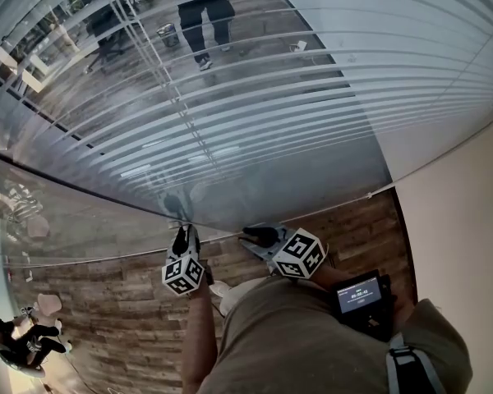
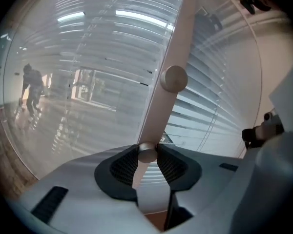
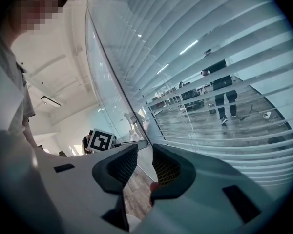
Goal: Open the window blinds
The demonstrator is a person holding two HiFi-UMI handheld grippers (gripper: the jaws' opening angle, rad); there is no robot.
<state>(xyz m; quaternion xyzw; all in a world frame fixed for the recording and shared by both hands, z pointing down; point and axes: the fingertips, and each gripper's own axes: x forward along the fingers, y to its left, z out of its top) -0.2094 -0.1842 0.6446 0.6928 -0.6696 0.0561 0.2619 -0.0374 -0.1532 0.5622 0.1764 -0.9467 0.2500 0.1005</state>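
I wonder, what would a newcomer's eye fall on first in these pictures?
The slatted blinds fill the view ahead, with a person standing beyond them at the top of the head view. Low down, the left gripper clamps a pale rod by the blinds, while the right gripper is open beside it.
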